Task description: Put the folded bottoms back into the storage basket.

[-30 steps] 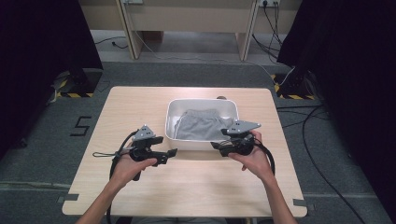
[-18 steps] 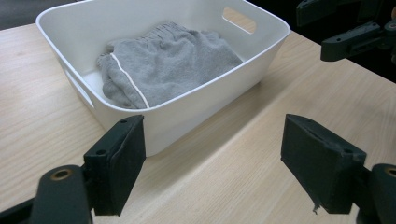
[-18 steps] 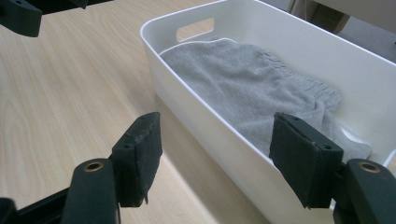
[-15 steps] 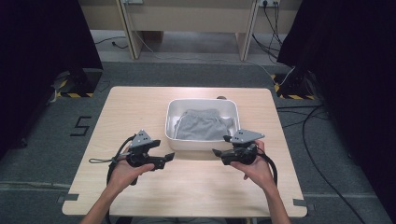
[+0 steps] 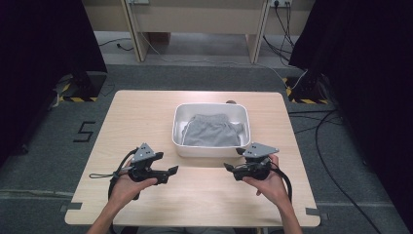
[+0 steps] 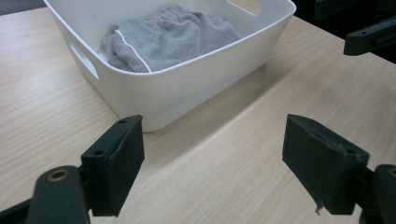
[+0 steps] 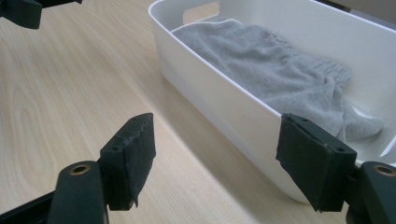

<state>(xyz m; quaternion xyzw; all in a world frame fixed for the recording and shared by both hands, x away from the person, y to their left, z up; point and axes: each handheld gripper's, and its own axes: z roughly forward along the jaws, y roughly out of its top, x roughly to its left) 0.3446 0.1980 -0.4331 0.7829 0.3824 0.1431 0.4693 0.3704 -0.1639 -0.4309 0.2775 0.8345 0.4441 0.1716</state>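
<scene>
You've got both tongs low over the near half of the table (image 5: 146,117), one in each hand, and nothing is in either of them. Your left tongs (image 5: 171,170) sit in front of the tub's near-left corner, jaws spread wide apart and pointing across toward your right side; in the left gripper view (image 6: 212,172) there's bare wood between the pads (image 6: 114,163) and the tub wall rises just beyond. Your right tongs (image 5: 227,166) are near the tub's near-right corner, angled back toward the left ones, jaws likewise released and gaping; the right gripper view (image 7: 219,170) shows wood grain between them and the tub's side close by on the right. The two tongs face each other, well apart, with open tabletop between.

The white tub (image 5: 211,149) stands in the middle of the table, a little toward the far edge, cut-out handles in its end walls. Inside it lies a grey garment (image 5: 211,130), crumpled, with a ribbed band toward the far side and thin white piping along one folded edge. It lies wholly within the walls, touched by neither tongs.
</scene>
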